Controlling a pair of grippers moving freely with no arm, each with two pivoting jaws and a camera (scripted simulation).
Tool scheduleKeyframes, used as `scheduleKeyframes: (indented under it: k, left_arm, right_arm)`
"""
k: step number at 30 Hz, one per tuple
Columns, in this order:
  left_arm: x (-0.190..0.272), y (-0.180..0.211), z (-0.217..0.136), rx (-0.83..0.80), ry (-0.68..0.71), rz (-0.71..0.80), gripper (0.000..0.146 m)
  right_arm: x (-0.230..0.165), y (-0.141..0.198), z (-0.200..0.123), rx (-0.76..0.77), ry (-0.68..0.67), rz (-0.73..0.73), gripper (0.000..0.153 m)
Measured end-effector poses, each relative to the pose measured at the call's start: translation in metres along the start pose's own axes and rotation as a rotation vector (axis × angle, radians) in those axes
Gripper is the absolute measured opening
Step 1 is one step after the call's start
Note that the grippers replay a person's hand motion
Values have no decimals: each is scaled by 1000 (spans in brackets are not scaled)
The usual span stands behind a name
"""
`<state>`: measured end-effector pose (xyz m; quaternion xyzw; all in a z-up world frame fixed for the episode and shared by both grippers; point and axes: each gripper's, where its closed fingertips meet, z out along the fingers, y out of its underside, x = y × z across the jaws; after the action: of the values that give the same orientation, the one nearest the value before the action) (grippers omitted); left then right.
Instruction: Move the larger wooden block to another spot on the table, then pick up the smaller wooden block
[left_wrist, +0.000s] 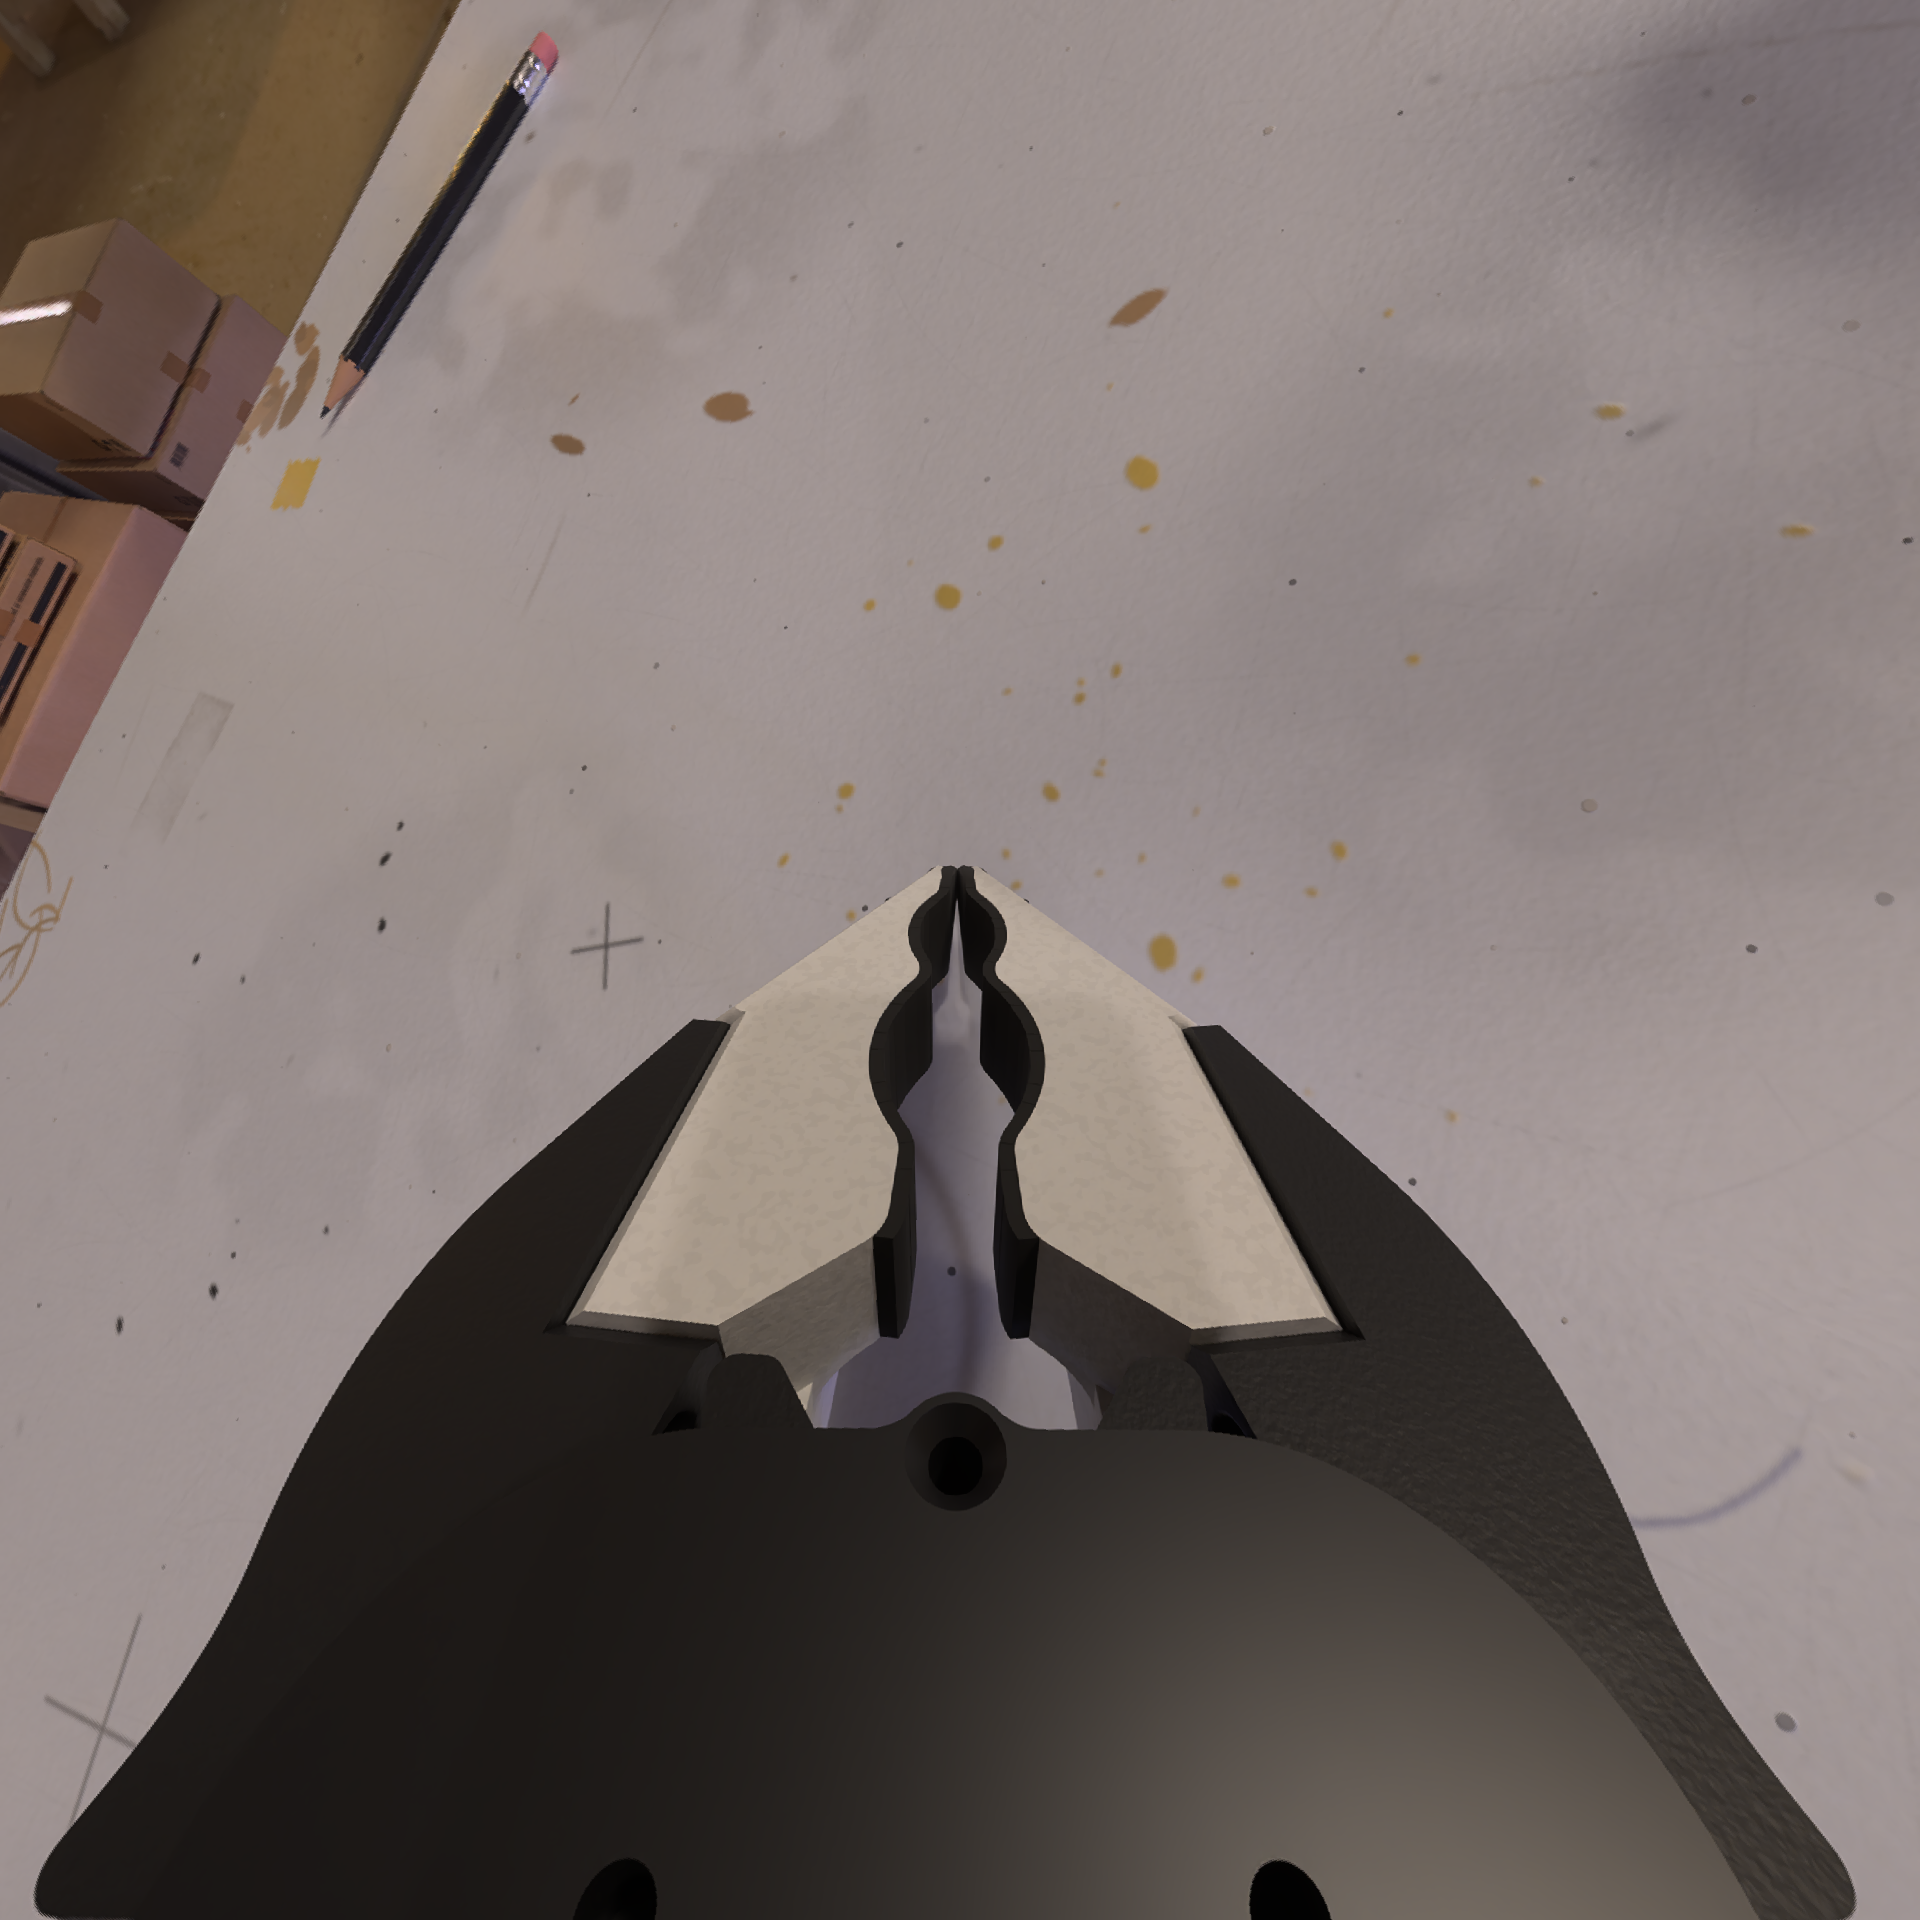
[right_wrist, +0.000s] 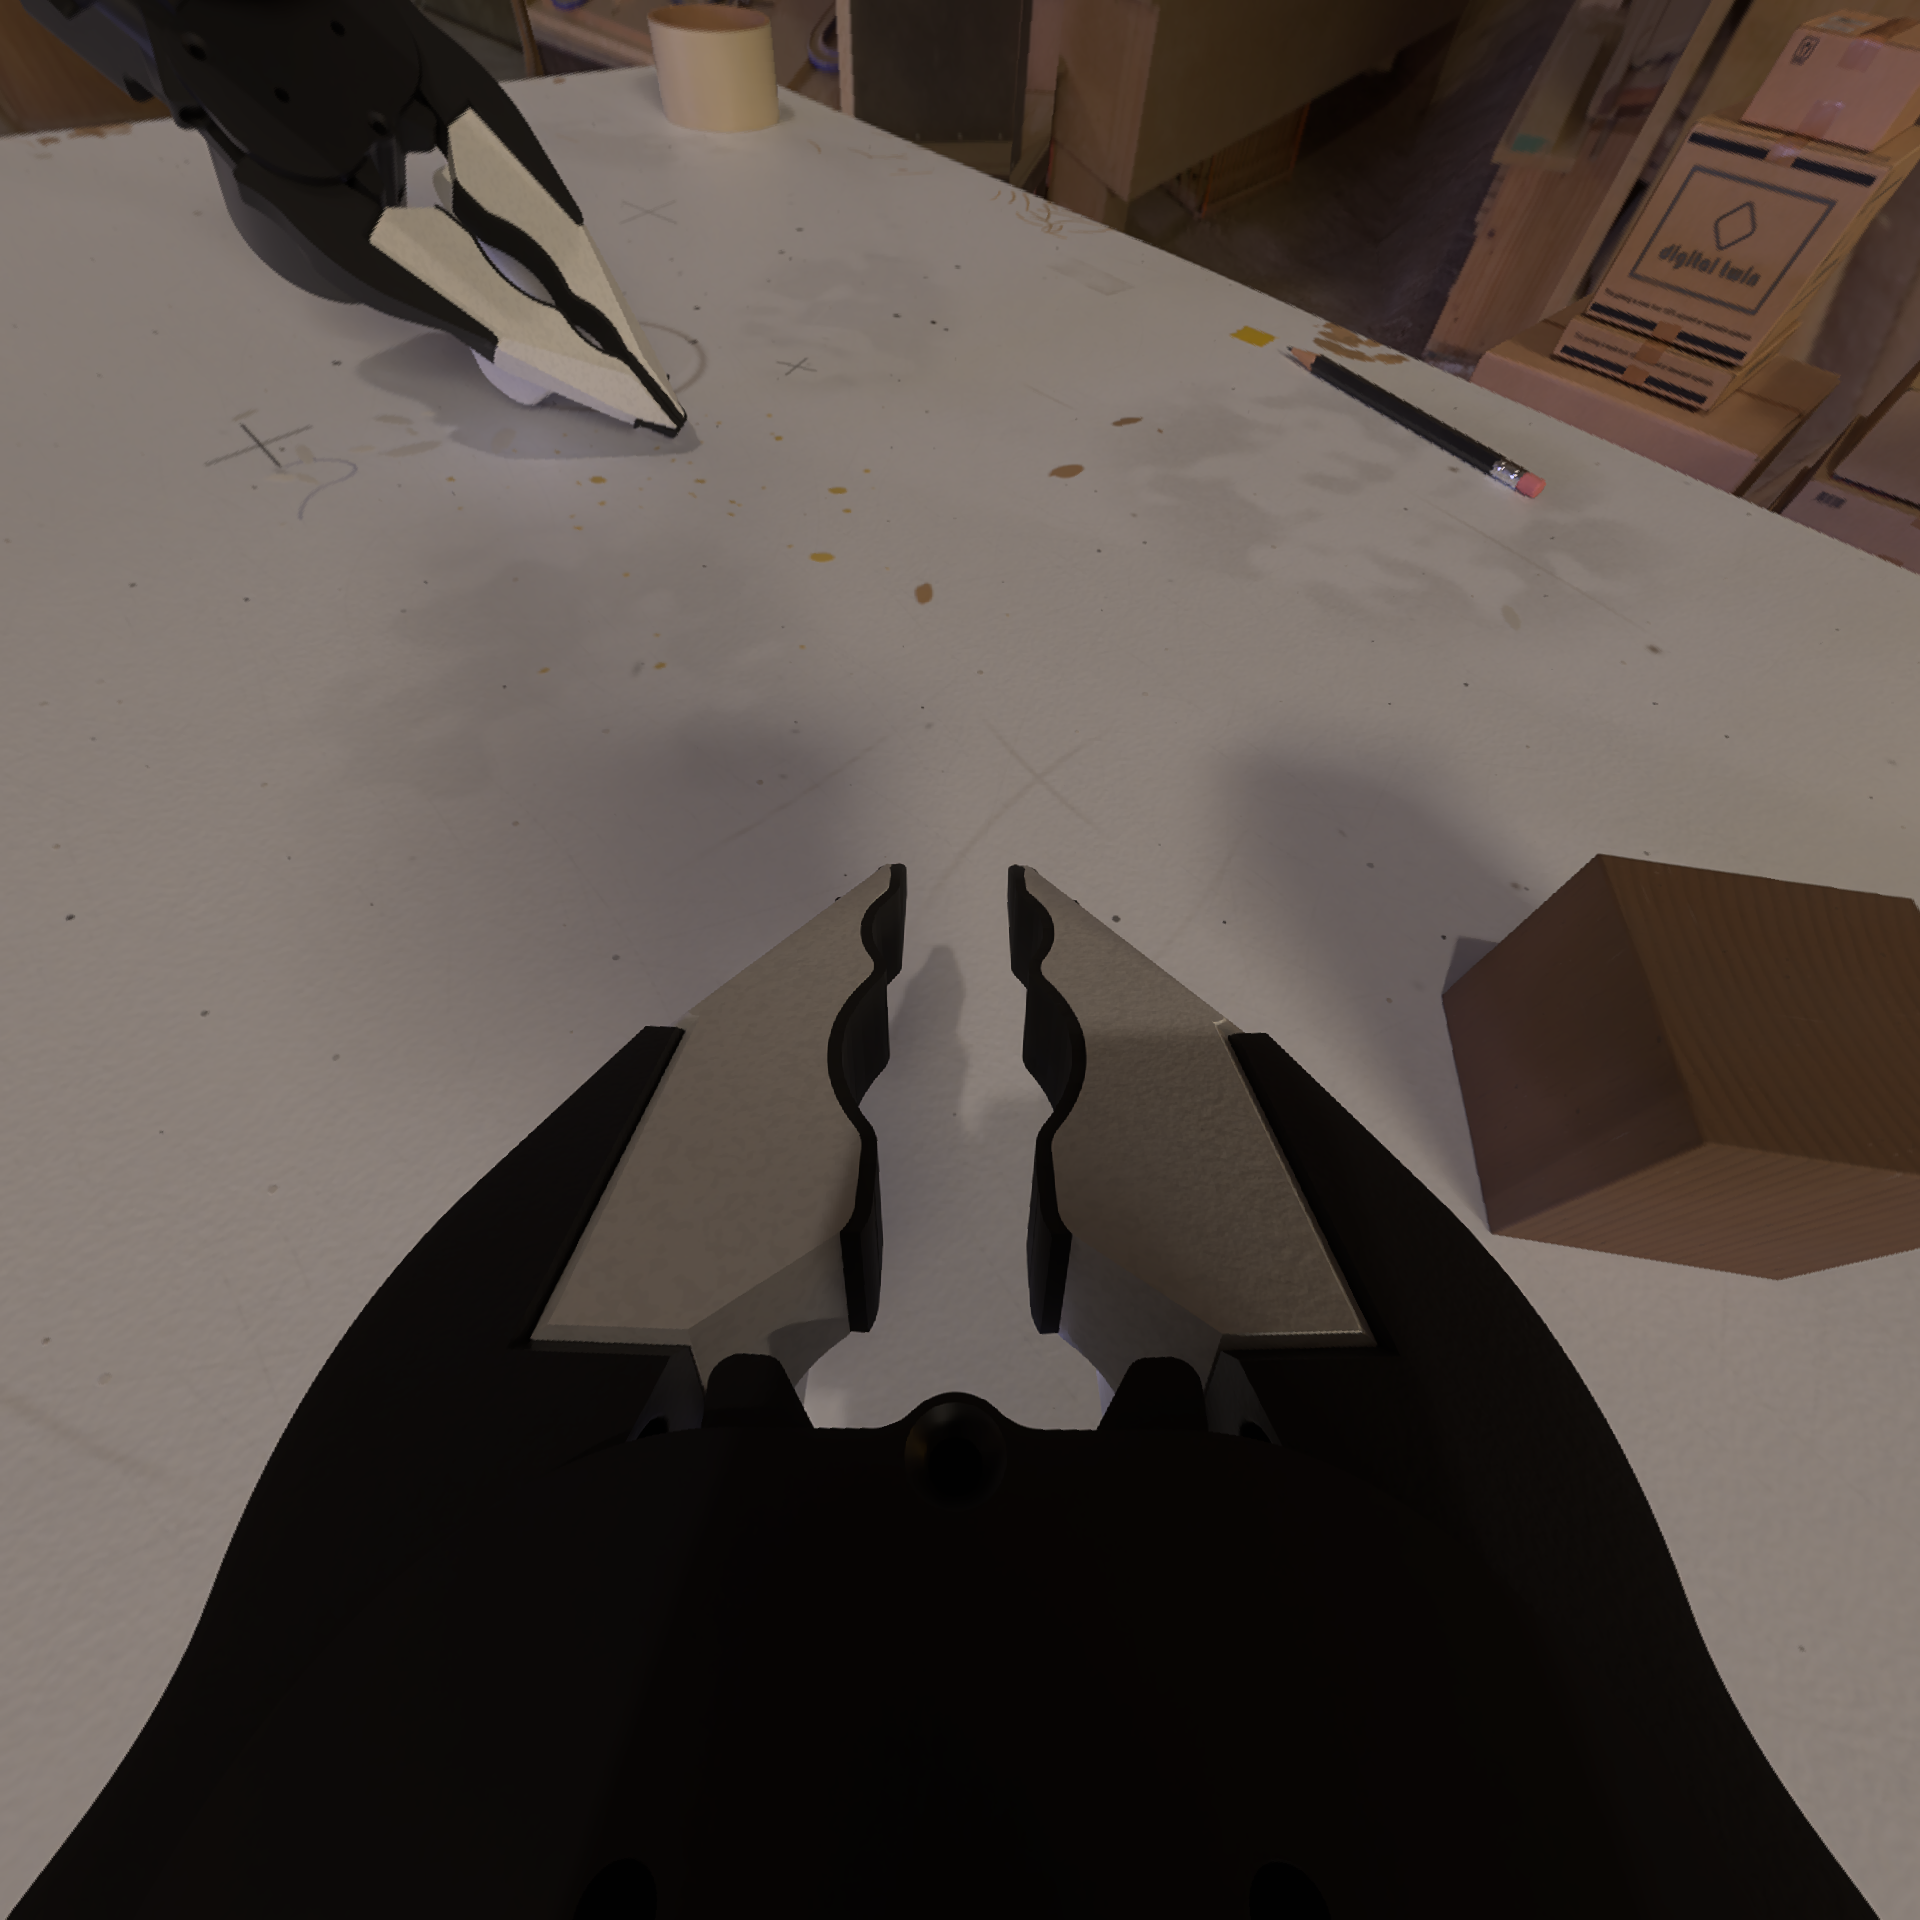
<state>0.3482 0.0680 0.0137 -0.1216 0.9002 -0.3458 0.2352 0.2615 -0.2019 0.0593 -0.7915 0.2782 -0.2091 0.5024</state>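
Wooden block (right_wrist: 1704, 1070): 1 | pencil (right_wrist: 1413, 421): 1 | left hand-held gripper (left_wrist: 956, 873): together | right hand-held gripper (right_wrist: 956, 873): apart

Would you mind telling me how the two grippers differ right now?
The left gripper has its fingertips pressed together, while the right gripper keeps a clear gap between its fingers. The left tilts down with its tips near the table; the right points at bare tabletop beside a wooden block. Both hold nothing.
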Motion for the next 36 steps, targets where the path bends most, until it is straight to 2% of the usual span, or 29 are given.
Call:
scheduleKeyframes:
  k: [9, 12, 17, 18, 21, 25, 26, 28, 30, 36]
  left_arm:
    - [0, -1, 1, -2, 5, -7, 0]
    - [0, -1, 1, -2, 4, -7, 0]
    - [1, -2, 2, -2, 10, -8, 0]
    - [1, -2, 2, -2, 10, -7, 0]
    - [1, -2, 2, -1, 9, -6, 0]
    - [1, -2, 2, -1, 9, -5, 0]
    - [1, -2, 2, -1, 9, -6, 0]
    - [1, -2, 2, -1, 9, -6, 0]
    - [1, -2, 2, -1, 9, -6, 0]
    - [1, -2, 2, -1, 10, -7, 0]
  right_arm:
    - [12, 0, -6, 12, -22, -2, 19]
    - [26, -4, -19, 24, 25, -15, 19]
    - [72, -22, -57, 72, 185, -35, 21]
    - [83, -26, -65, 84, 225, -38, 26]
    - [115, -27, -78, 69, 300, -56, 62]
    - [150, 2, -69, -102, 320, -20, 110]
    - [155, 10, -64, -140, 318, -15, 118]
    - [161, 26, -53, -228, 286, 6, 124]
    - [161, 35, -39, -255, 228, 15, 124]
    - [157, 47, -6, -323, 135, 70, 104]
